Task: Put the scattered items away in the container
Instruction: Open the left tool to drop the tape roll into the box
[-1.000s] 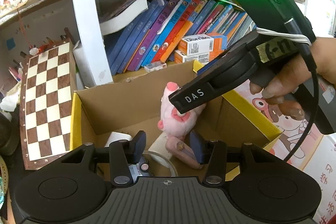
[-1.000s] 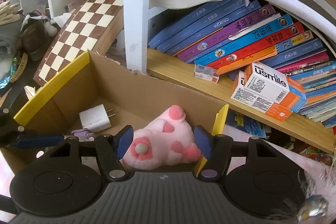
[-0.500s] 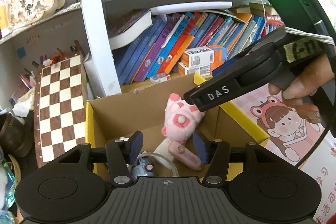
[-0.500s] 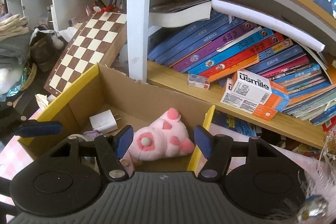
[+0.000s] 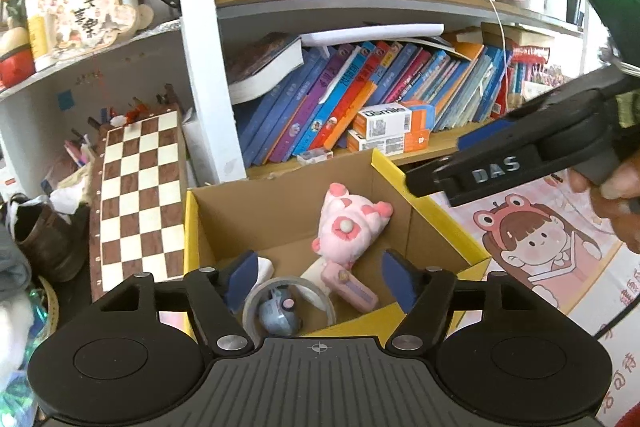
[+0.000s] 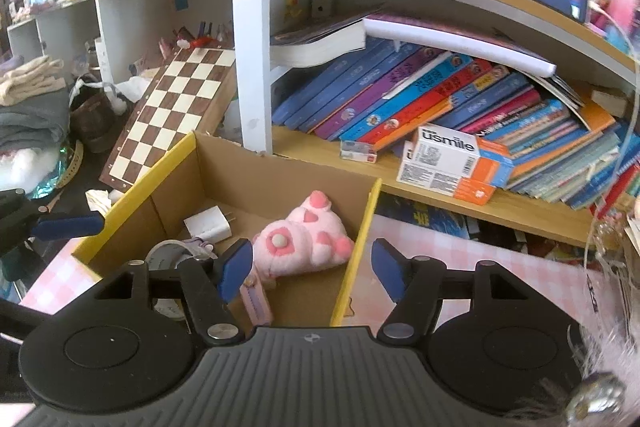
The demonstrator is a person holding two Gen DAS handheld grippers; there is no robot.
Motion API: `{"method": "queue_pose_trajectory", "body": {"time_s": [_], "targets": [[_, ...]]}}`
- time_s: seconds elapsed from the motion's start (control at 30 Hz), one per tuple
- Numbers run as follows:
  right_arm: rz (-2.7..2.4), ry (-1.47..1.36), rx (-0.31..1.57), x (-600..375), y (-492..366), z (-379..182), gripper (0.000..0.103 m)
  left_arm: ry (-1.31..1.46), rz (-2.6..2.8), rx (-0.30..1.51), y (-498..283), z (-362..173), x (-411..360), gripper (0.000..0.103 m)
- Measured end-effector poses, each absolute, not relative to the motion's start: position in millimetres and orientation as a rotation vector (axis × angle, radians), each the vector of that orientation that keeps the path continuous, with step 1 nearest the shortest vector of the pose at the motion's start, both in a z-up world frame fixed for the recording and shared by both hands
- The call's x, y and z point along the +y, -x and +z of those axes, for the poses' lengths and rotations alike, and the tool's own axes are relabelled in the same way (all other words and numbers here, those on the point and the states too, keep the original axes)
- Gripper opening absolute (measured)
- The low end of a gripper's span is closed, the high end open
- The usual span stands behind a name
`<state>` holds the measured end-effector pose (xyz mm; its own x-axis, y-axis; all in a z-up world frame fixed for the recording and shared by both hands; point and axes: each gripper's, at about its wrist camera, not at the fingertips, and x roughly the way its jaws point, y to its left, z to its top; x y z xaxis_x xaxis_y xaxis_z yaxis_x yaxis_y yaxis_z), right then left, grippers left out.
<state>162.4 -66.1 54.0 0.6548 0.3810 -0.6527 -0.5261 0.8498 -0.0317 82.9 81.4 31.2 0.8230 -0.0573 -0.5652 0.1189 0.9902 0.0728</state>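
Left wrist view: the left gripper (image 5: 320, 277) sits low in the frame with its blue-padded fingers (image 5: 241, 277) spread apart and nothing between them. Just above them, at lower centre, lies the cardboard box (image 5: 280, 203) with yellow-edged flaps. Inside it the pink plush toy (image 5: 348, 231) lies against the right wall, a pink oblong case (image 5: 352, 285) rests just below it, and a roll of clear tape (image 5: 288, 301) rings a small blue toy (image 5: 276, 313) near the bottom edge. The right gripper (image 5: 500, 167), held by a hand (image 5: 616, 203), enters from the right of the frame above the box's right flap. A chessboard (image 5: 138, 199) leans at the left.

Right wrist view: the right gripper (image 6: 314, 269) fills the bottom of the frame, fingers (image 6: 236, 267) wide apart and empty. The cardboard box (image 6: 280, 183) sits at centre left on a pink checked tabletop (image 6: 460, 259). The pink plush toy (image 6: 304, 245) lies by the right wall and a white charger plug (image 6: 210, 223) towards the left. One blue finger of the left gripper (image 6: 66, 225) shows at the left edge.
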Motion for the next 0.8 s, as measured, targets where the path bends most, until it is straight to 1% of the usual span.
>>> {"method": "queue_pose_trajectory", "body": {"time_s": [0.17,0.53,0.67,0.8], "targets": [[0.498,0.188,0.674,-82,-144,58,0.065,-0.105,-0.083,0.588,-69,35,78,0.075],[0.454,0.137,0.689,-110,-111,52,0.067,-0.095,-0.062,0.593,-47,36,68,0.077],[0.436,0.122,0.694,-120,-101,49,0.068,-0.098,-0.042,0.591,-42,36,66,0.082],[0.414,0.106,0.7,-129,-95,46,0.068,-0.092,-0.031,0.595,-40,36,64,0.082]]}}
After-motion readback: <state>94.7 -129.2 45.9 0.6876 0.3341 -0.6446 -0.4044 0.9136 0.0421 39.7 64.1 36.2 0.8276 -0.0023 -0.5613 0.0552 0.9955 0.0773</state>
